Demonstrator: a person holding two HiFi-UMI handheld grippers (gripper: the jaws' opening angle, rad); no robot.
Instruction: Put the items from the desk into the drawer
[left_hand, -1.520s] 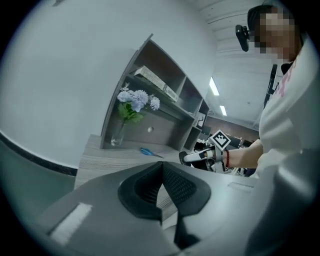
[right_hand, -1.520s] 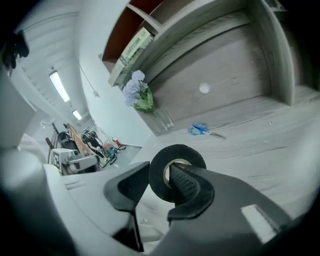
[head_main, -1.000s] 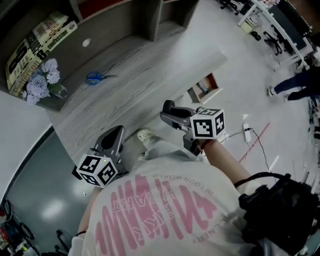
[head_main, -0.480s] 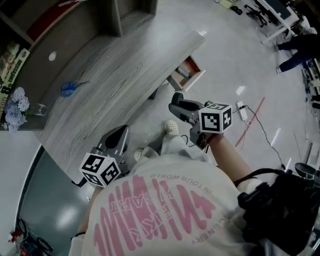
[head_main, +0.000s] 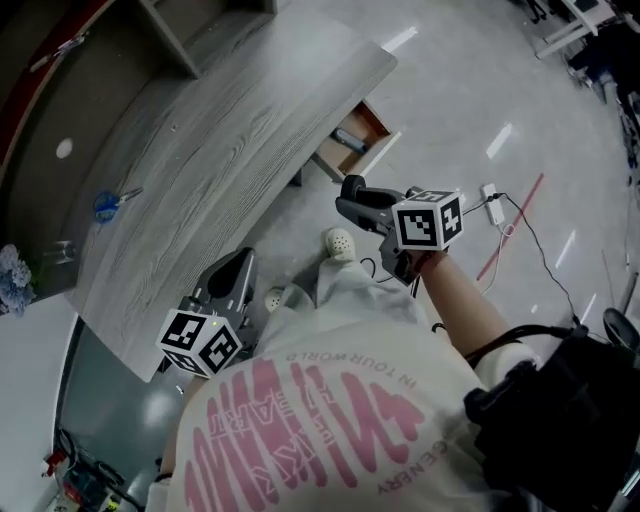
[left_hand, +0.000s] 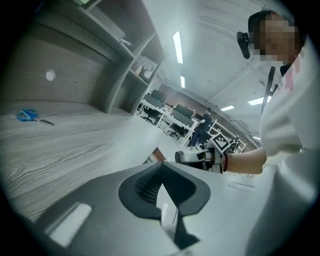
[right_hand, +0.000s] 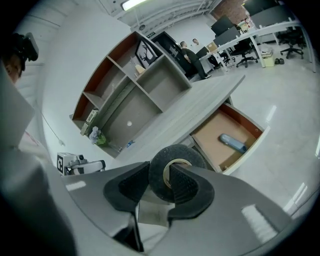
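Tape roll (right_hand: 159, 182) is pinched in your right tool (head_main: 352, 192), with the open drawer (right_hand: 215, 135) farther off. Bring it low over the bare drawer floor before spreading. Your left tool (left_hand: 161, 170) is pressed together, empty.

The desk (head_main: 250, 130) shows matt grey wood grain; the floor (head_main: 470, 90) is smooth and glossy. The roll of tape (right_hand: 159, 167) looks matt black round a pale card core.
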